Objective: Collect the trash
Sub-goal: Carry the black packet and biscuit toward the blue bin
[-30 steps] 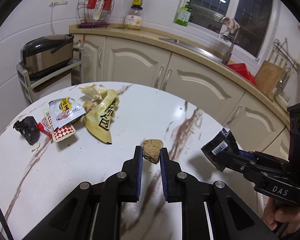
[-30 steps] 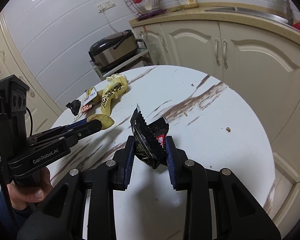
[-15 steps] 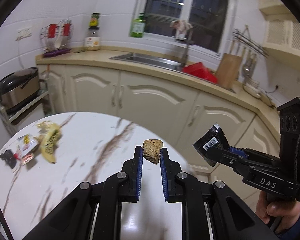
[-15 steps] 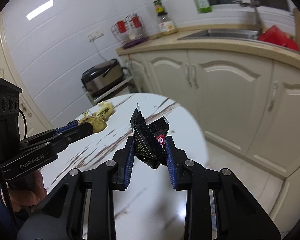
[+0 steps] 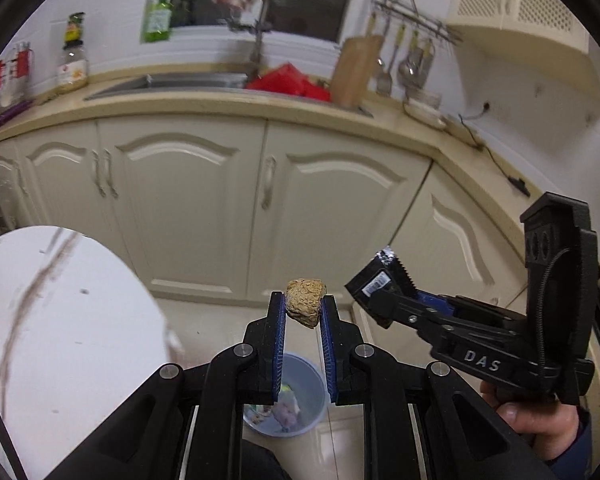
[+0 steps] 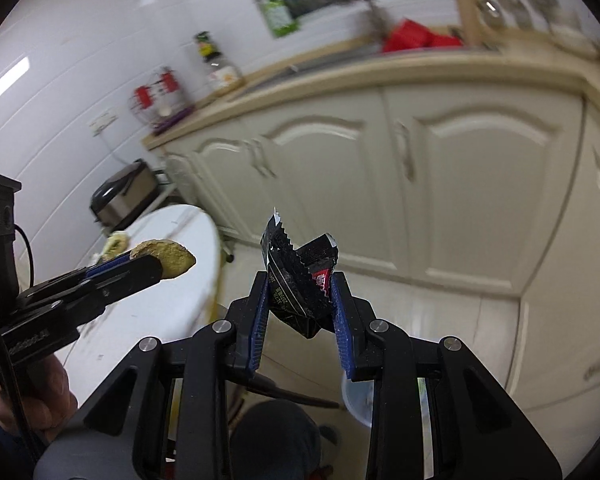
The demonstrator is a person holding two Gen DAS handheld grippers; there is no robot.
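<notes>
My left gripper [image 5: 302,305] is shut on a brown crumbly food scrap [image 5: 305,306] and holds it in the air past the table's edge. A pale blue trash bin [image 5: 296,404] with some trash inside stands on the floor below it. My right gripper [image 6: 300,280] is shut on a crumpled black snack wrapper [image 6: 300,280]. The right gripper also shows at the right of the left wrist view [image 5: 374,286], beside the left one. In the right wrist view the left gripper [image 6: 162,262] with the scrap [image 6: 166,260] is at the left, and the bin's rim [image 6: 356,404] peeks out below.
The round white marble table [image 5: 60,340] lies at the left, with more trash at its far end [image 6: 114,244]. Cream kitchen cabinets [image 5: 220,200] with a sink counter stand ahead. A grey cooker [image 6: 124,196] sits on a rack by the wall.
Both grippers have swung right, off the table and toward the cabinets, still holding the scrap and the wrapper. The trash bin on the floor has come into view below them.
</notes>
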